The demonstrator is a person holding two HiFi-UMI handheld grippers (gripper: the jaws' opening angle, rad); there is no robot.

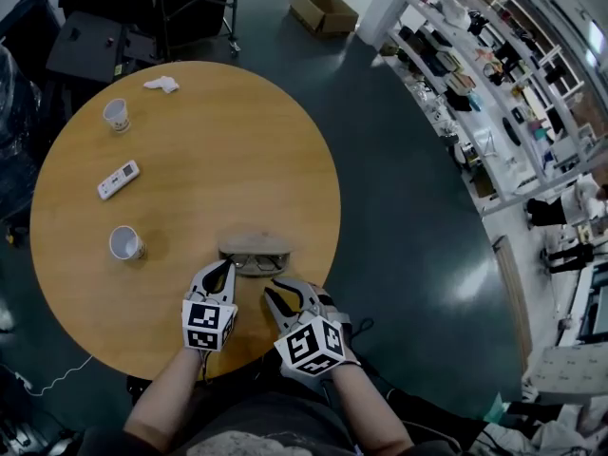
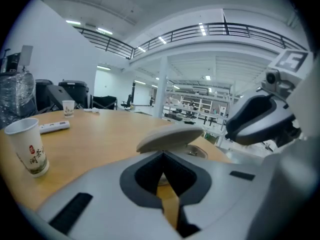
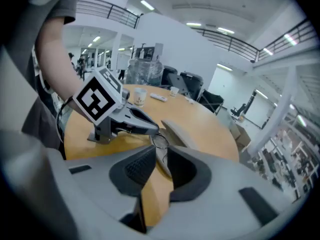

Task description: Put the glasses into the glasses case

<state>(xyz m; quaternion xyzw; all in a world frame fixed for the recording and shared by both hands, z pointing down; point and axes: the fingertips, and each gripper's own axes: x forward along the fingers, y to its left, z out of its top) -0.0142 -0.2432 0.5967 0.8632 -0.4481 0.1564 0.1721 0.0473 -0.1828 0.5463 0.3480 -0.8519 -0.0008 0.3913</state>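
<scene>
Round wooden table, one. Glasses case, one, open, long axis left-right. Left gripper just before the case, jaws closed, empty. Right gripper beside it, jaws narrowly parted, empty. Glasses, one pair, parallel against the case's near side. Paper cups, two, left of the case. Remote, one, between them.

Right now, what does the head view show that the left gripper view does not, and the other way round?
Only the head view shows the cardboard box on the floor and the whole round table. Only the left gripper view shows the balcony railing and the ceiling lights. Both show the open case, the remote, the near cup, the far cup and the right gripper.
</scene>
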